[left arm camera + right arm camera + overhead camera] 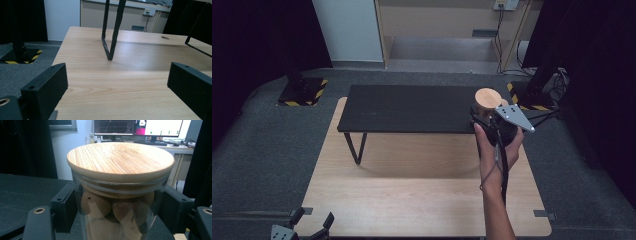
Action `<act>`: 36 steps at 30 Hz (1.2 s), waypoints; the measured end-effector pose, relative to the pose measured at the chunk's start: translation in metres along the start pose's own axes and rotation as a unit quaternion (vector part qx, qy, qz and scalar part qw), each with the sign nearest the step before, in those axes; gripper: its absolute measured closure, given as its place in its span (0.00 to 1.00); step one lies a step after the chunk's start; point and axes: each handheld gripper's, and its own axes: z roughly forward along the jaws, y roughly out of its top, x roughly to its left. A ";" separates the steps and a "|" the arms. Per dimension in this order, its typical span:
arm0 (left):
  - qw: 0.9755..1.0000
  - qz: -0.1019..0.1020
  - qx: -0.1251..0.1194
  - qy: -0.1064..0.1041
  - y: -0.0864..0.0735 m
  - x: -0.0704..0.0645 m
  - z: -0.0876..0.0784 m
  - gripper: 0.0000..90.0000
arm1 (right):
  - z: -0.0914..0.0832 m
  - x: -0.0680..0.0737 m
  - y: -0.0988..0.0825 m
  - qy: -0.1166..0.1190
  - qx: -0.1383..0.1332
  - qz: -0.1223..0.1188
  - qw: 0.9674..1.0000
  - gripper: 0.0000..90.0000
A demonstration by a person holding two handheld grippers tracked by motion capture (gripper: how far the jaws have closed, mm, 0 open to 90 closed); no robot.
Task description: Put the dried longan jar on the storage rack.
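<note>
Pale wooden table (pixel 412 200) carries a black shelf (pixel 412 107); at its right end the right gripper (pixel 117 207) clamps a lidded glass jar (pixel 120 195). Left gripper (pixel 117 82) gapes empty at the table's near-left corner. Keep the jar upright, grip steady.

At the right of the high view, the person's right forearm (pixel 497 200) rises from the bottom edge, and the right hand (pixel 497 145) wraps the right gripper (pixel 492 117) just right of centre, its grey three-cornered plate (pixel 513 116) on top and a cable trailing down along the wrist. In the right gripper view its jaws stand at both sides of a glass jar (pixel 120 202), pressed to the glass. The left gripper (pixel 312 225) sits at the lower left corner of the high view, jaws spread wide apart with nothing between them.
</note>
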 end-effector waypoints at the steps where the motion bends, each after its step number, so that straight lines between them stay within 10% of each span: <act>1: 1.000 0.000 0.000 0.000 0.000 0.000 0.000 0.02 | 0.002 0.000 0.000 -0.001 0.001 0.000 1.000 0.29; 36: 1.000 -0.005 -0.003 0.007 0.000 0.004 0.000 0.02 | 0.045 -0.006 -0.011 -0.022 0.040 -0.001 0.999 0.29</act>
